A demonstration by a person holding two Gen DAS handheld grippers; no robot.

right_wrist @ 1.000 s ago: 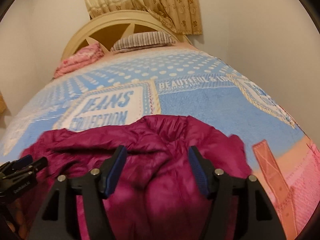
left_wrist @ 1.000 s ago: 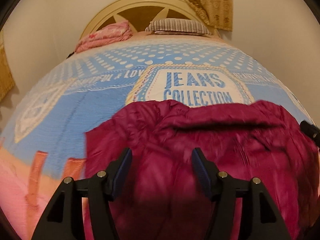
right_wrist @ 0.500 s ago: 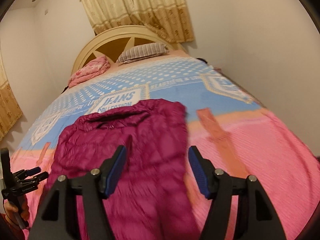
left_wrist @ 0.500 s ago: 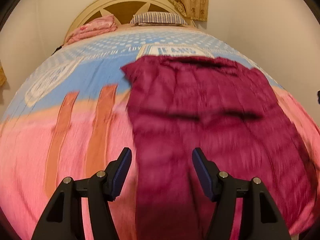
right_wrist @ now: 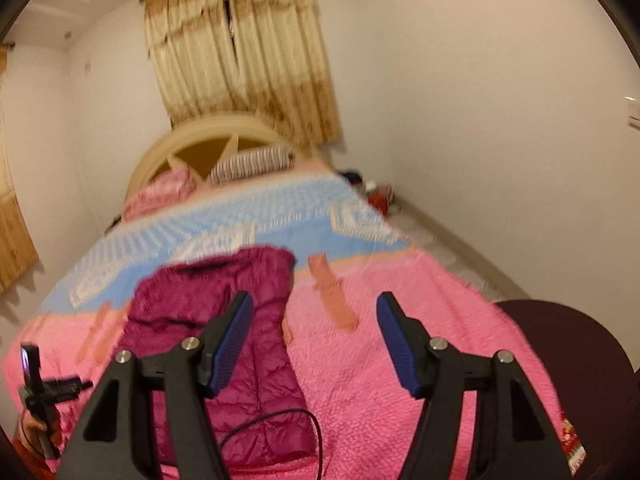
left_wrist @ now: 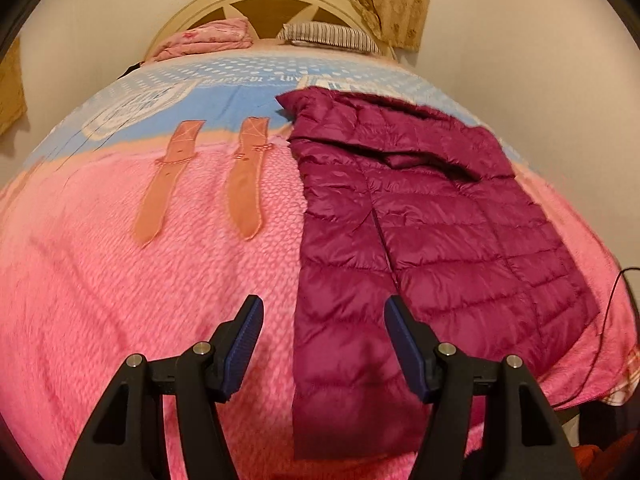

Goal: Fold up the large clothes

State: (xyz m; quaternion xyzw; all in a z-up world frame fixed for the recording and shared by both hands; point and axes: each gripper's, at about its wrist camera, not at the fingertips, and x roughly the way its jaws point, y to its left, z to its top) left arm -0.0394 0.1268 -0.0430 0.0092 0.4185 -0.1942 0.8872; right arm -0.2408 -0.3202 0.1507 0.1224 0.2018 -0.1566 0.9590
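Note:
A magenta quilted puffer jacket point(left_wrist: 420, 240) lies flat and lengthwise on the bed, its sides folded in to a long strip with a seam down the middle. My left gripper point(left_wrist: 322, 344) is open and empty, above the jacket's near left edge. In the right wrist view the jacket point(right_wrist: 224, 320) lies left of centre. My right gripper point(right_wrist: 314, 336) is open and empty, held high over the pink bedspread point(right_wrist: 400, 360) to the jacket's right. The left gripper point(right_wrist: 44, 388) shows at the far left of that view.
The bed has a pink and blue cover point(left_wrist: 120, 260), a striped pillow point(left_wrist: 328, 34), a folded pink blanket point(left_wrist: 204, 40) and a cream headboard point(right_wrist: 208, 136). A black cable point(right_wrist: 280, 420) crosses the jacket's near end. A dark round object point(right_wrist: 580, 360) stands at the right. Walls close both sides.
Both grippers have pulled back from the jacket toward the foot of the bed and risen. The jacket, bunched close under them a second ago, now lies stretched out flat.

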